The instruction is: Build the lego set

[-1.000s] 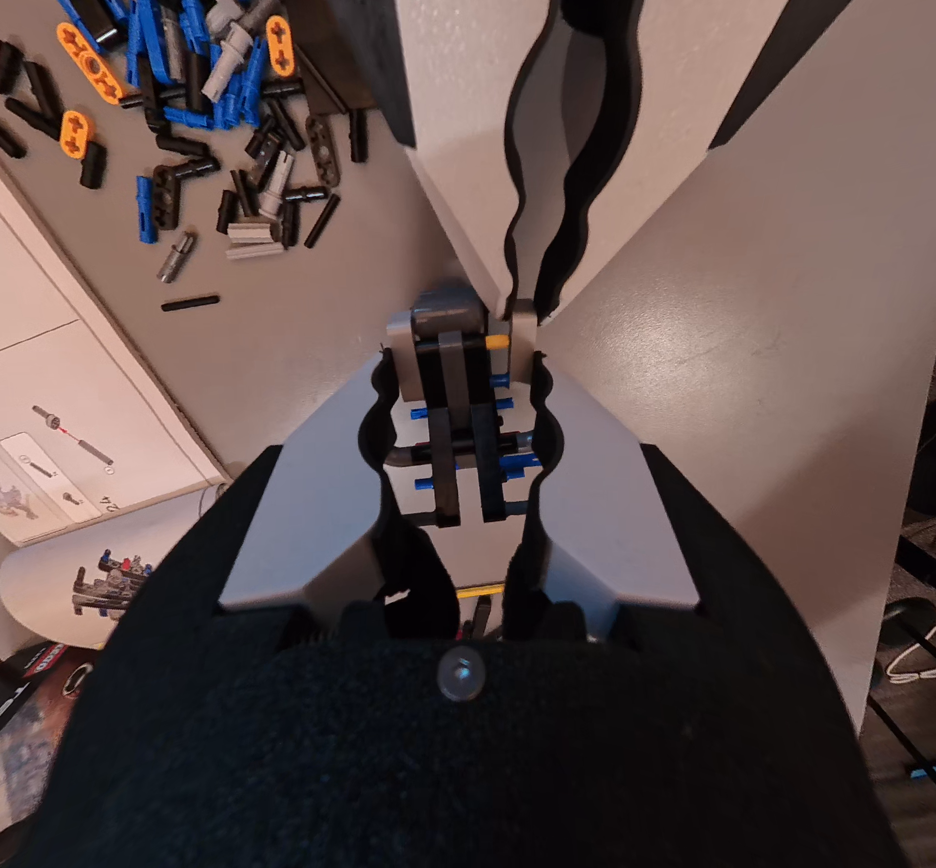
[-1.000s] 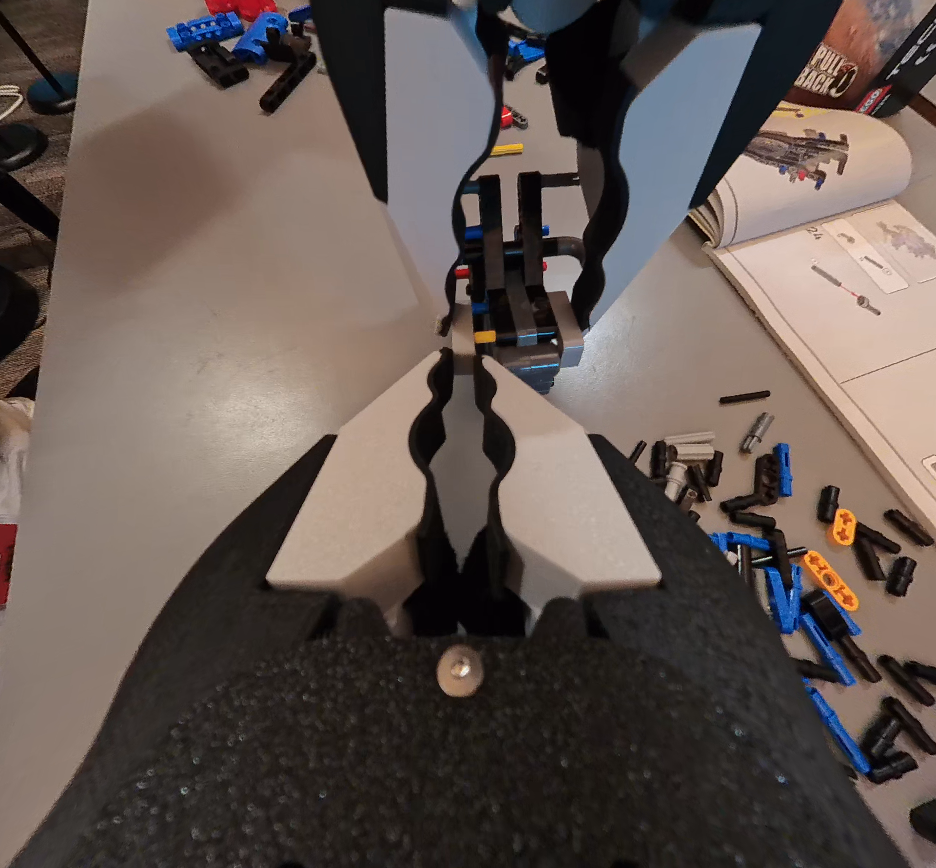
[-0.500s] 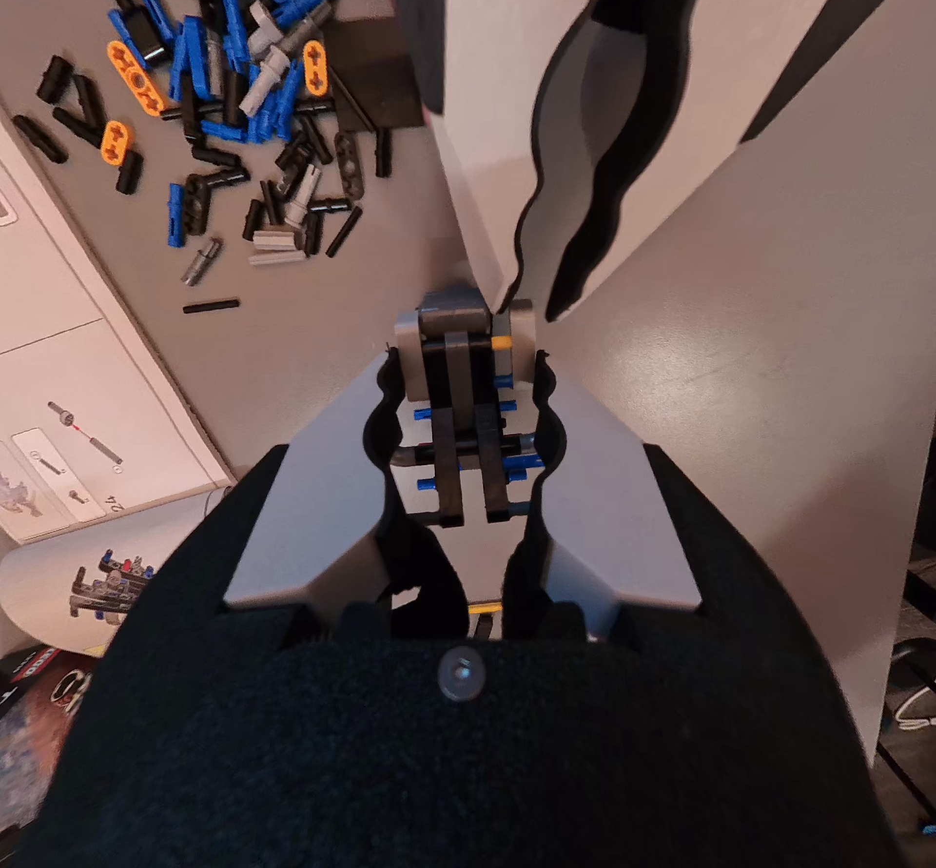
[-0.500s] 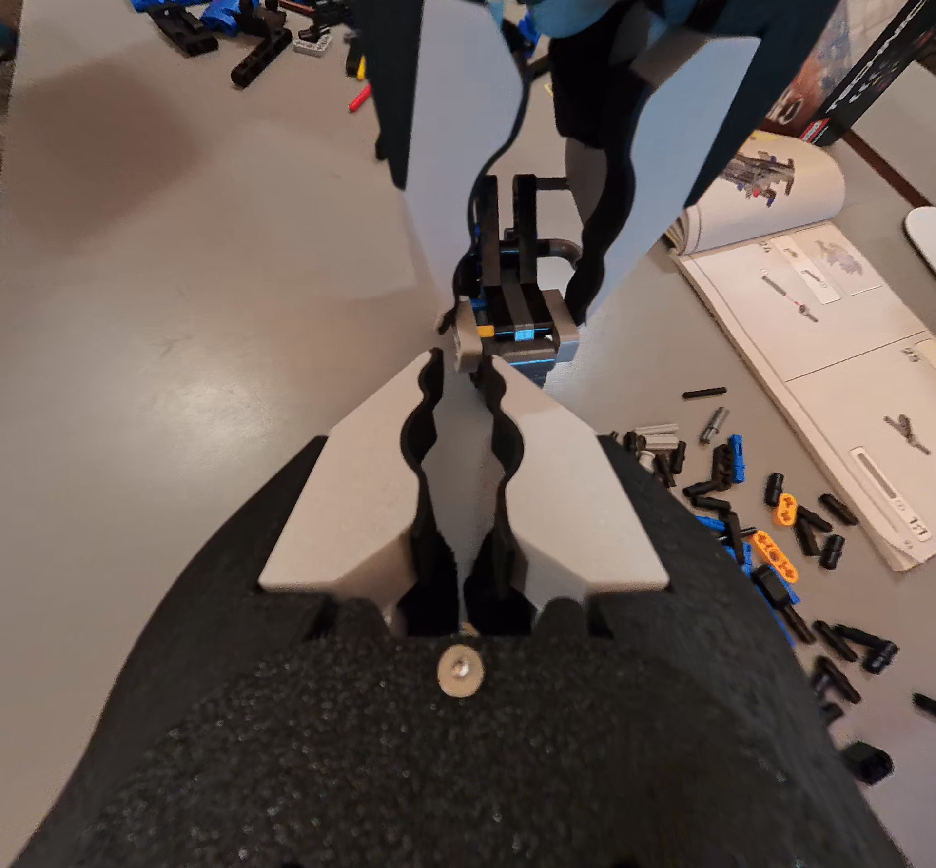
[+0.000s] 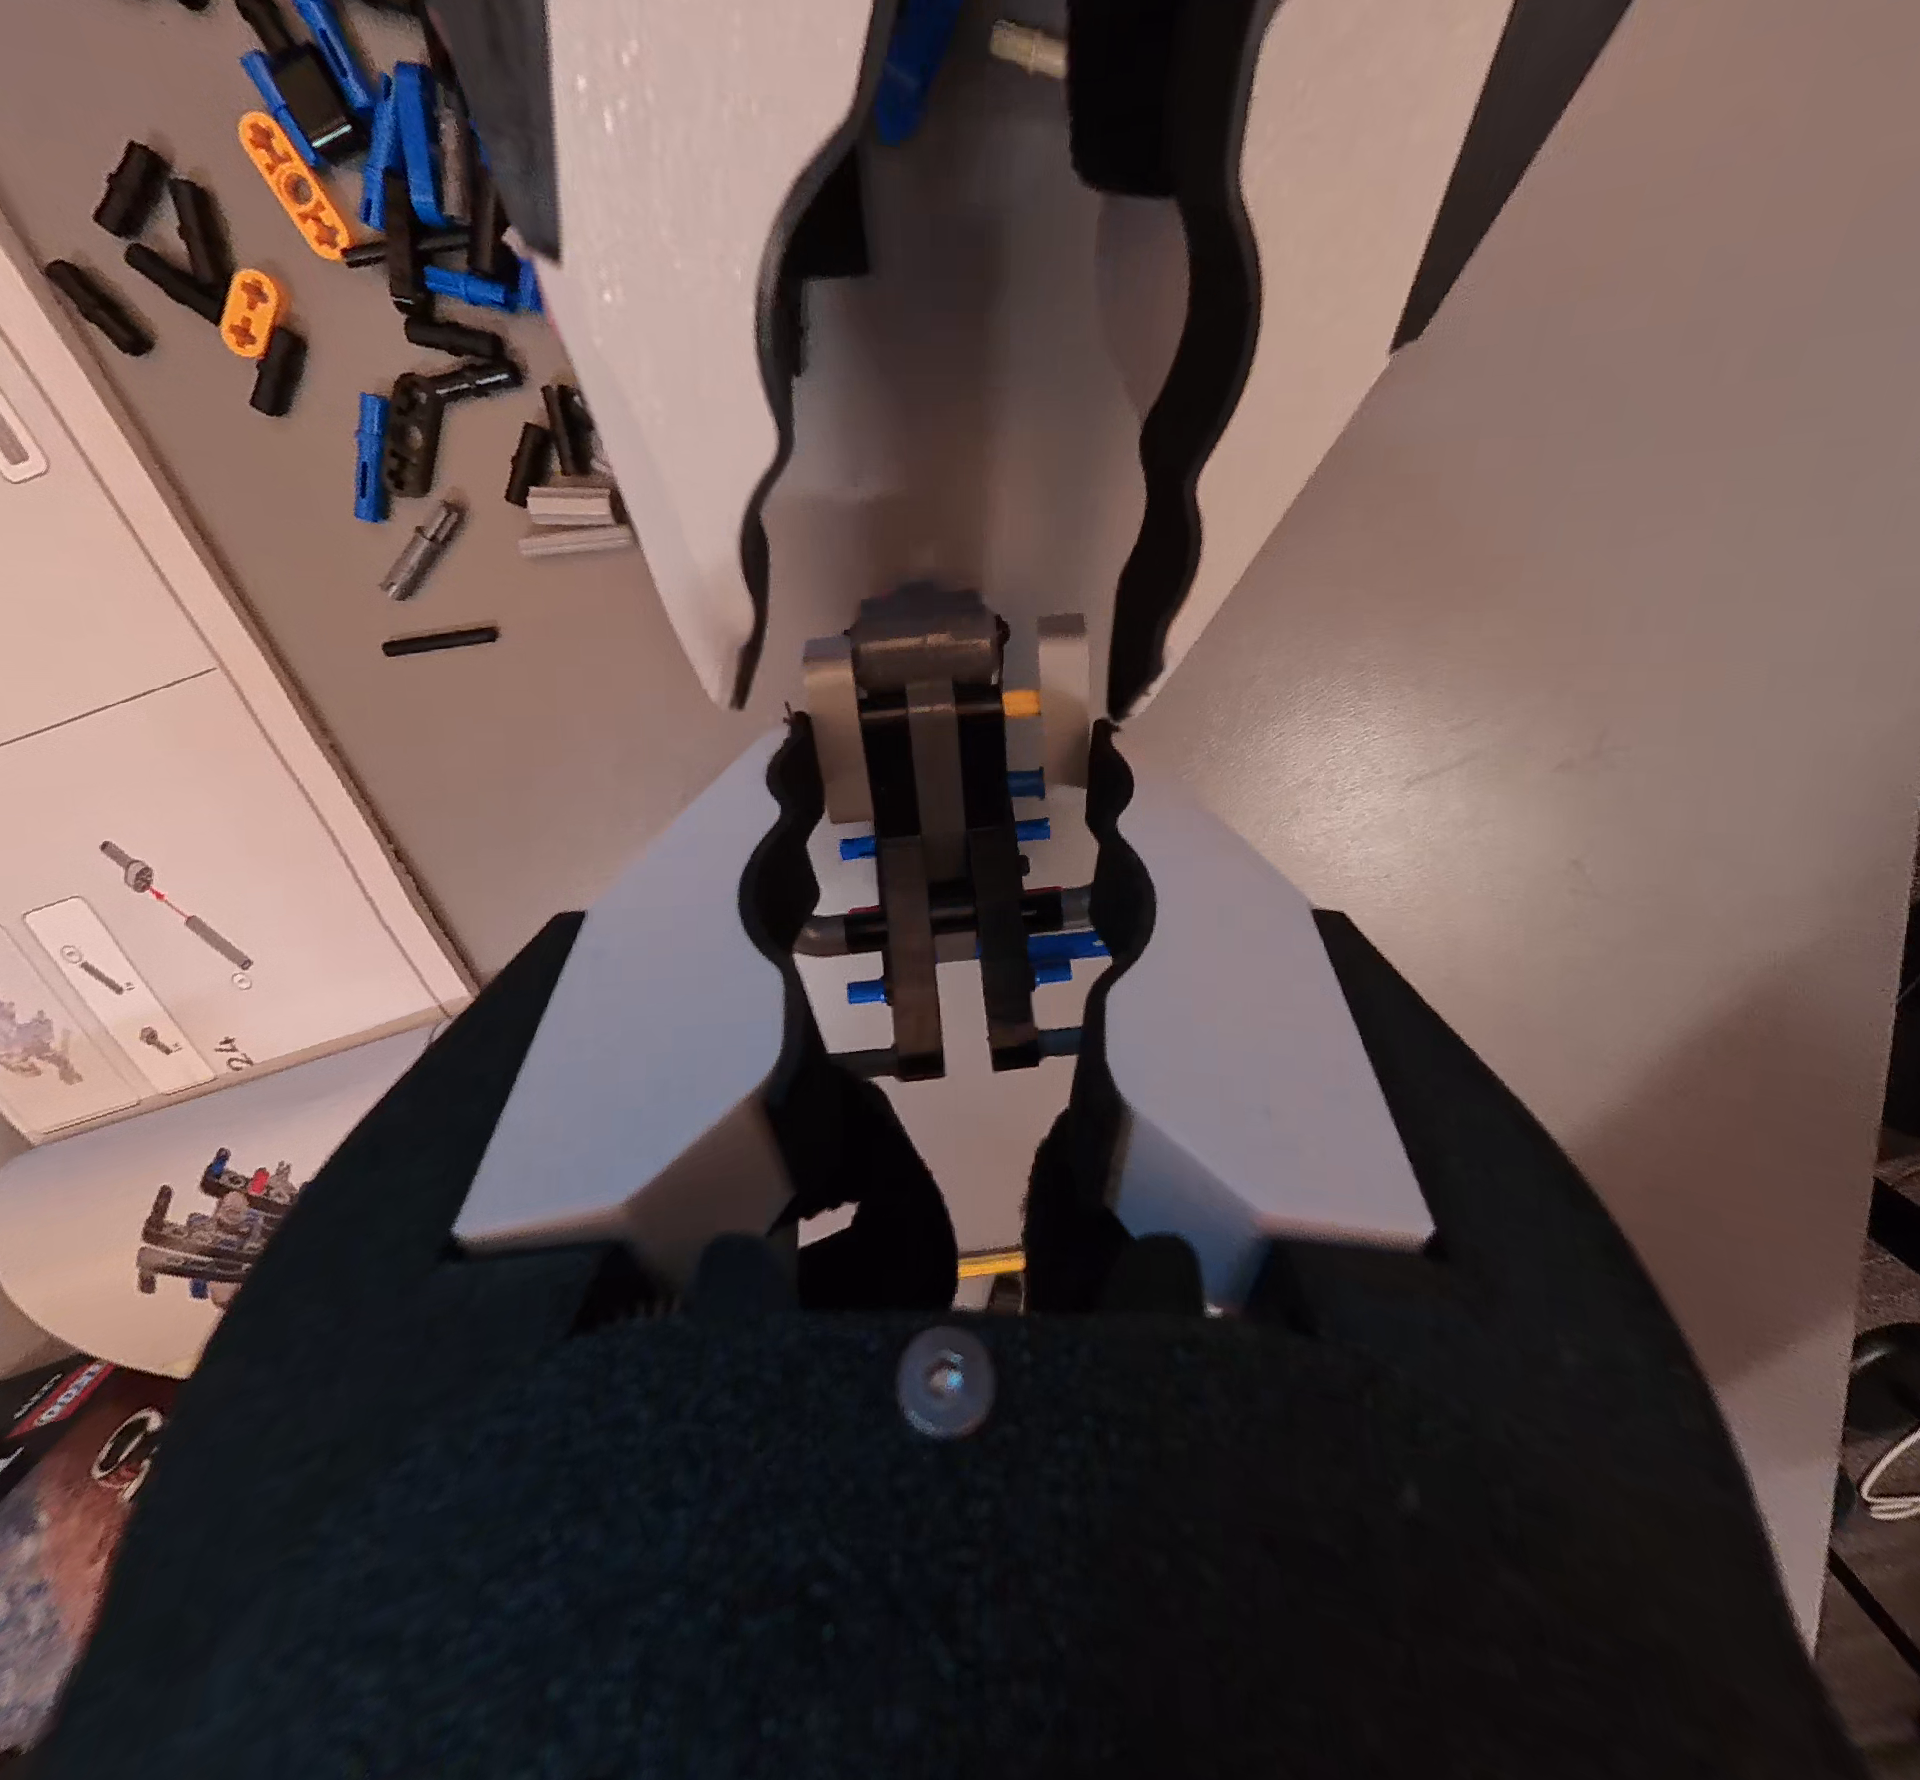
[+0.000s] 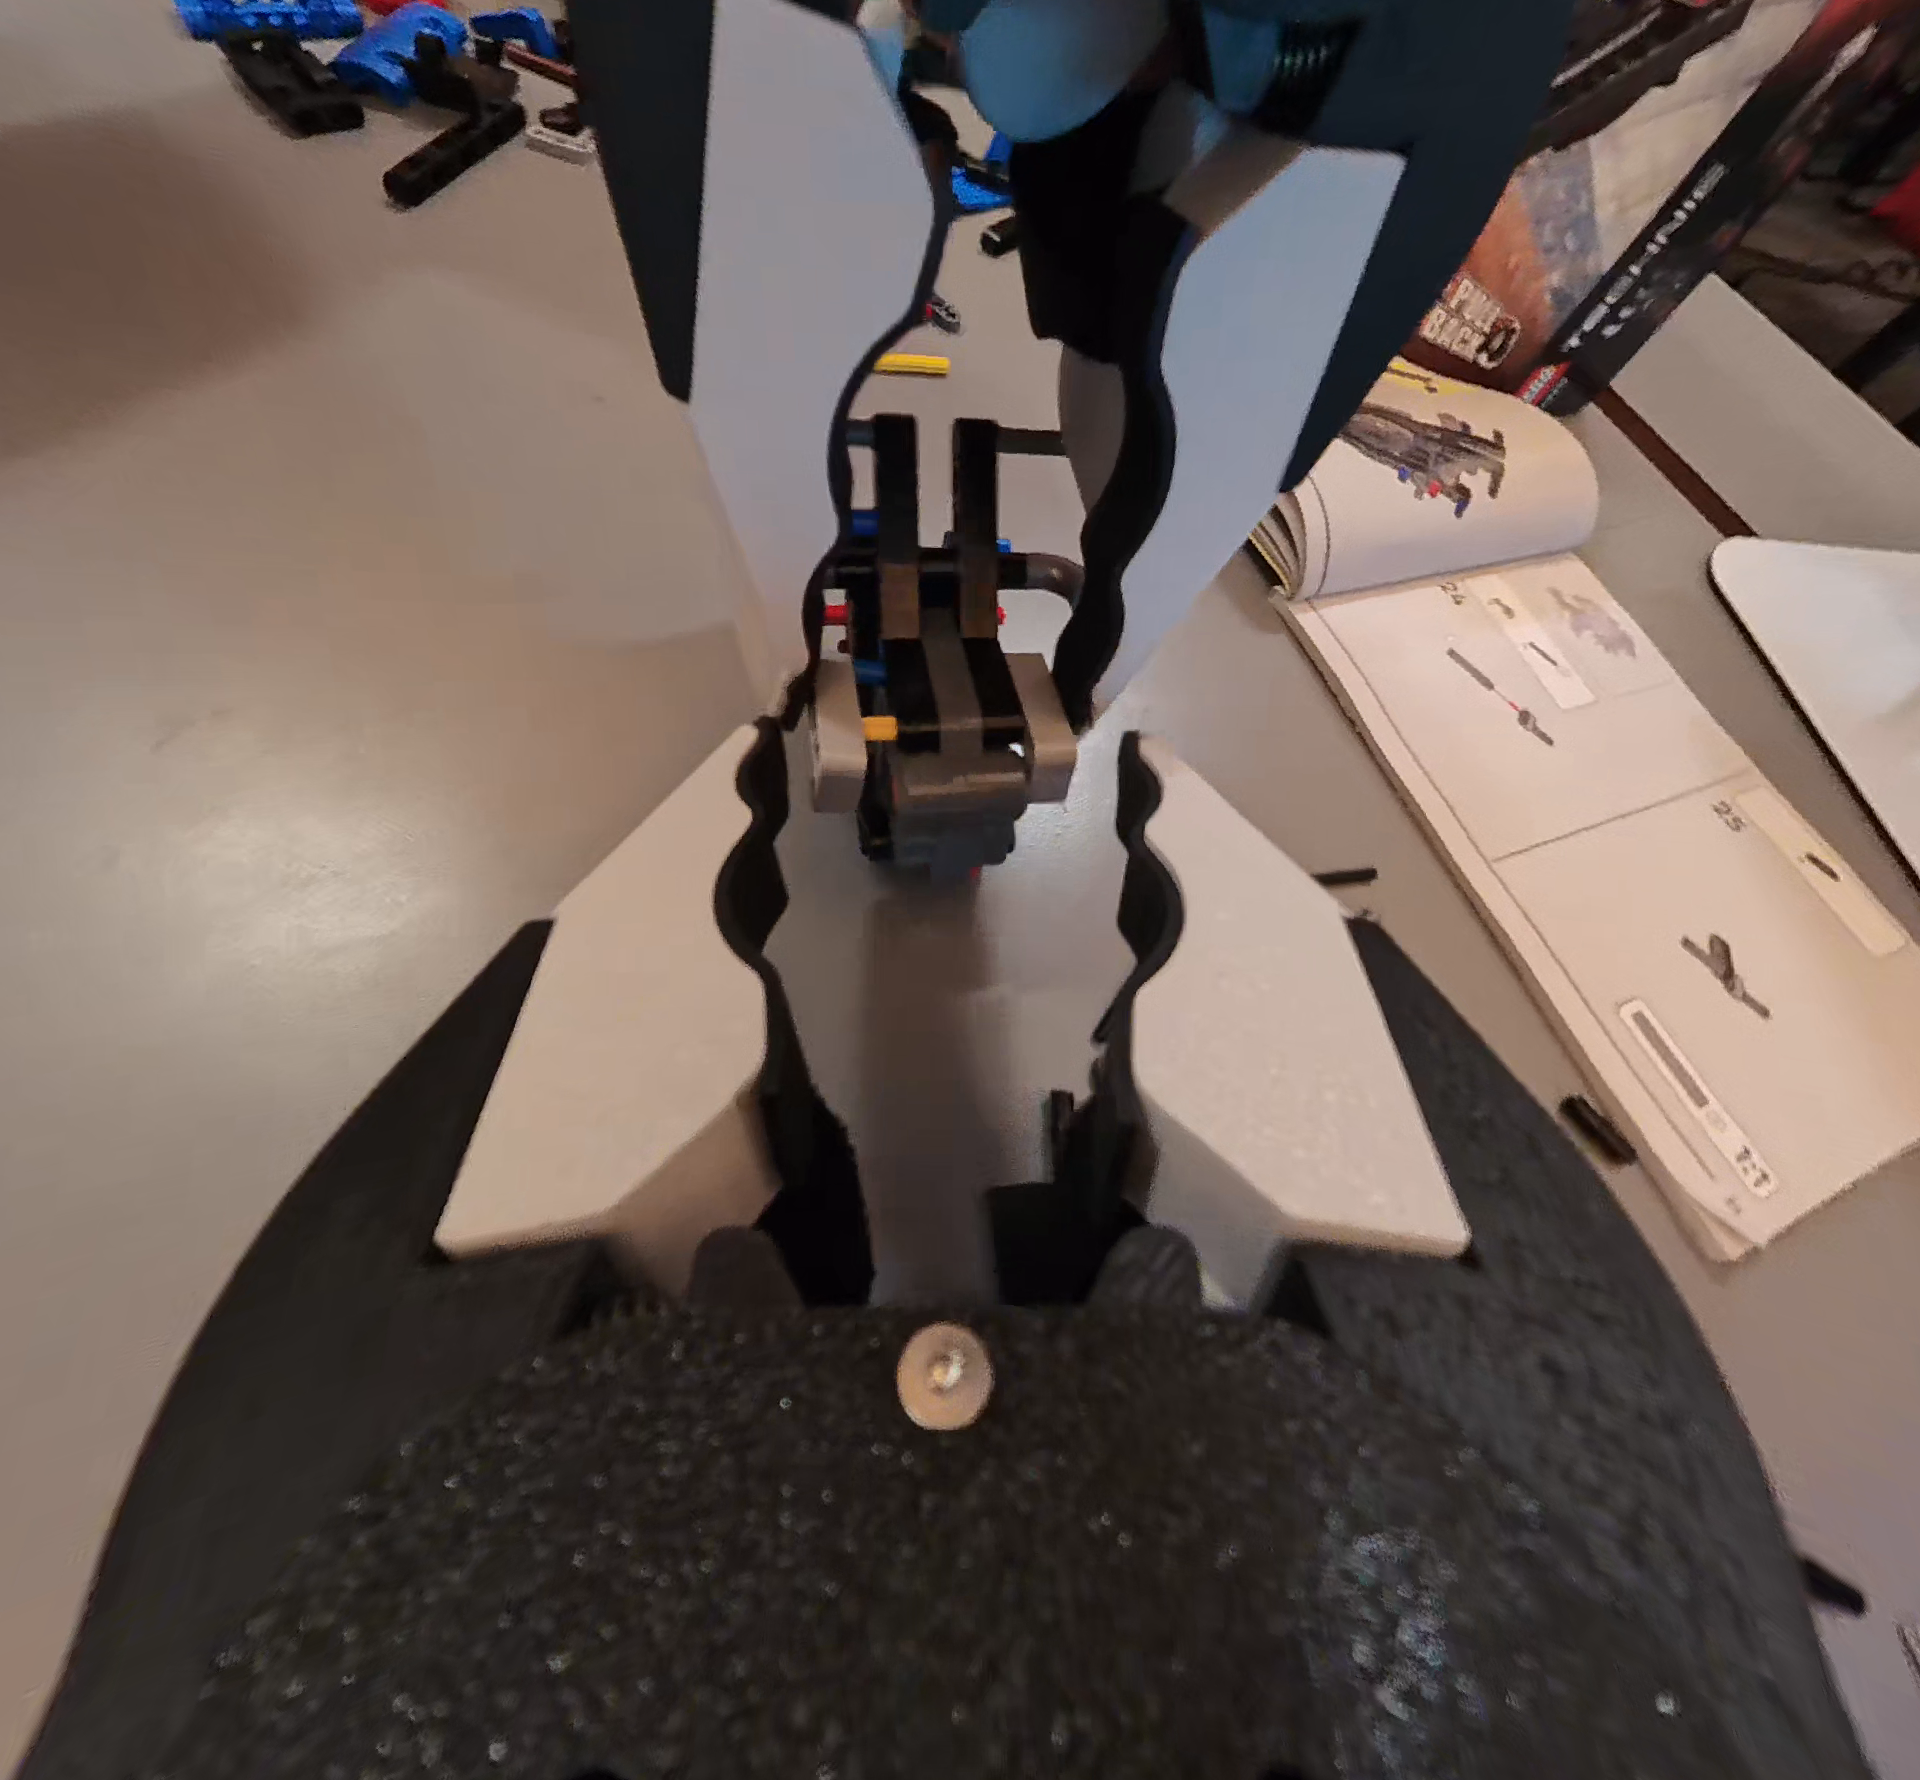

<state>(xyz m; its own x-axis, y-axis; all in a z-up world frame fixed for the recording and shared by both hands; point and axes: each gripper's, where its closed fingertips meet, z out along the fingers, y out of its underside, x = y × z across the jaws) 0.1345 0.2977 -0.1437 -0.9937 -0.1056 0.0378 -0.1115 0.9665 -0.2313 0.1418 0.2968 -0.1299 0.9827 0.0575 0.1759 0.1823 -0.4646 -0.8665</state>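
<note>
Between left gripper [image 5: 940,743] fingers: black-grey lego assembly [image 5: 940,857] (blue pins).

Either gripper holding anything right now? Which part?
Left gripper grips the lego assembly by its sides, on the protruding pins and axle. Right gripper is open, empty.

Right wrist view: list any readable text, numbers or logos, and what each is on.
Instruction booklet: step numbers on the open pages; not quoted here.
Set box: brand print and logos, partly blurred; not quoted here.
Lego assembly: no writing visible.
</note>
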